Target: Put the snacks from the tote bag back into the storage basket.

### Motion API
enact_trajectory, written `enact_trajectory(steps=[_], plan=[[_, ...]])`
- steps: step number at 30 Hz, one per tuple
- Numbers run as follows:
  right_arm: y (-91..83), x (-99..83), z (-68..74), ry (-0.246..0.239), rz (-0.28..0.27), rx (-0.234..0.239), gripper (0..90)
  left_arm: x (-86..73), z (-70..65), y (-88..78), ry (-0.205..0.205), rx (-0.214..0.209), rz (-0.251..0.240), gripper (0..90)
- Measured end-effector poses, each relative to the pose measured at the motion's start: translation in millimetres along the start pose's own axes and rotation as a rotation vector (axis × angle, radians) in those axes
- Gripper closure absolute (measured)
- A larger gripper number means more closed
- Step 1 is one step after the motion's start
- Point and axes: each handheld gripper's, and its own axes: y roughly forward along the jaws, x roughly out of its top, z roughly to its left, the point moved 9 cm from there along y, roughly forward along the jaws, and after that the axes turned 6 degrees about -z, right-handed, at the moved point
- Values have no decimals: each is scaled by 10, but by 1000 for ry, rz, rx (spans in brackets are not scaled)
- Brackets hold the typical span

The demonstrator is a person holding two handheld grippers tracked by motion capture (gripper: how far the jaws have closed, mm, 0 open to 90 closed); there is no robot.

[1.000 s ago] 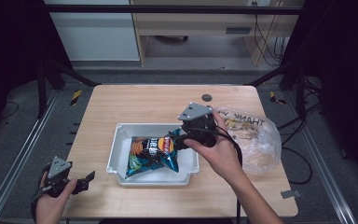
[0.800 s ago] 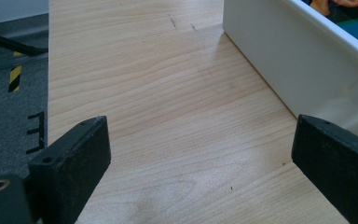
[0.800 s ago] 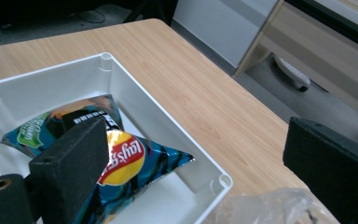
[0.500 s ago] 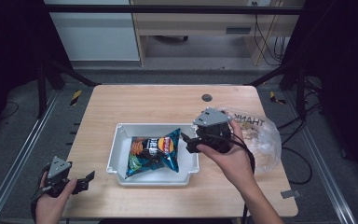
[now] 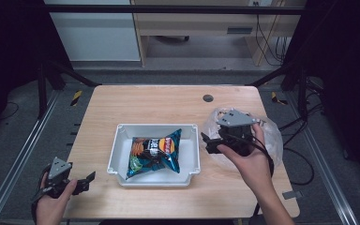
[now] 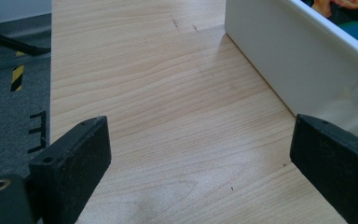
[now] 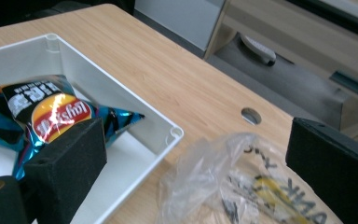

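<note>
nearby, chip bag (image 5: 153,152) in white tray (image 5: 117,154), plastic bag (image 7: 242,186) under open right tool (image 5: 209,143)

Right claw (image 5: 205,141) open over plastic bag (image 5: 267,136), beside tray (image 5: 117,154) holding chip bag (image 5: 154,151)

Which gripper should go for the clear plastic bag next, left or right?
Right. The right gripper hangs open beside the crumpled clear plastic bag with printed lettering, its jaws having just opened wider with nothing between them. The left gripper sits open at the wooden table's near left corner, beyond the white plastic tray.
</note>
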Motion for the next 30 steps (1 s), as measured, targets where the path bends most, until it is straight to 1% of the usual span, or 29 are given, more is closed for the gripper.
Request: enact_trajectory(steps=[2,3,5,6,10,12,13,14,15,16,18,21,27,30], plan=[[-14,-72,-40,6,7,-11,56,-7,-8,8,-3,2,5,51],[-20,-108,-61,8,11,-19,56,-11,-7,7,3,-1,10,50],[-34,-169,-96,13,15,-30,56,-10,-6,11,-6,2,5,47],[-43,-199,-114,26,10,-38,56,-14,5,6,0,5,10,46],[-60,-314,-134,66,11,-37,52,-25,24,0,-8,16,12,47],[-66,-387,-142,71,18,-42,51,-31,34,0,-10,18,16,48],[-65,-420,-149,71,19,-46,51,-26,29,3,-19,19,9,48],[-68,-458,-155,72,26,-46,51,-24,36,-6,-11,20,11,48],[-69,-494,-164,72,31,-50,51,-15,35,-9,-14,22,4,49],[-70,-529,-173,76,37,-53,51,-6,34,-10,-15,23,-3,49],[-73,-596,-198,86,45,-59,51,-4,34,-16,-9,21,1,50],[-85,-686,-239,99,58,-67,50,-6,33,-11,-11,23,0,50],[-107,-827,-303,131,66,-78,49,2,37,-19,-12,22,-7,52],[-100,-929,-322,144,80,-85,49,6,33,-21,-10,20,-9,52]])
